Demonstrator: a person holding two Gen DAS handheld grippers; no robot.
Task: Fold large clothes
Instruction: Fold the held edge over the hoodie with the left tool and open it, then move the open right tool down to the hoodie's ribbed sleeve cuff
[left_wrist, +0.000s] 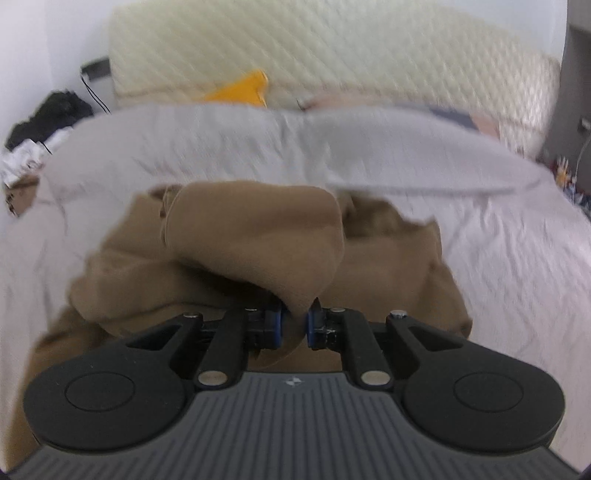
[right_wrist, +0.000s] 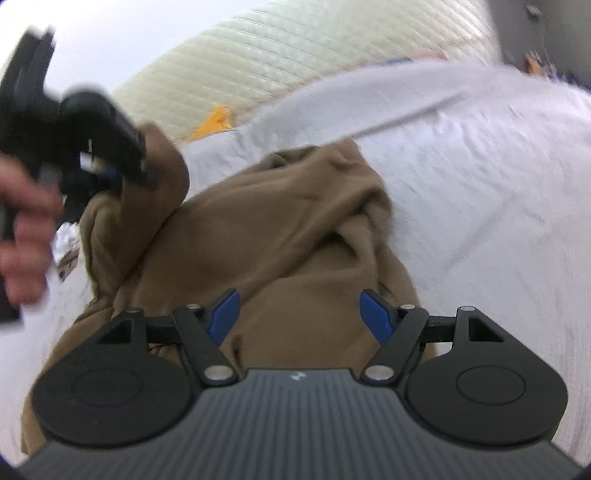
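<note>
Pinching a bunched fold of the brown garment (left_wrist: 236, 236), the left gripper (left_wrist: 294, 325) had its fingers (left_wrist: 275, 325) pressed nearly together on the cloth, and that part rose in a hump above the rest. The garment itself lay crumpled on the white bed (left_wrist: 517, 258), near the person's side, with a grey-white duvet edge (left_wrist: 258, 144) and a quilted headboard (left_wrist: 314, 48) beyond it. In the right wrist view the left gripper (right_wrist: 110, 173) appeared at the upper left, a hand (right_wrist: 26, 229) around its handle, cloth trailing from it to the pile.

The right gripper (right_wrist: 299, 314) hung over the near part of the garment (right_wrist: 288, 229) with its fingers (right_wrist: 223, 314) spread wide and nothing between them.

By my reading the step in hand was the early one: lifting a portion to spread or find an edge, with no neat fold yet made. The next move seemingly called for the right gripper to take a second edge or corner, so the cloth could be drawn flat between both.
</note>
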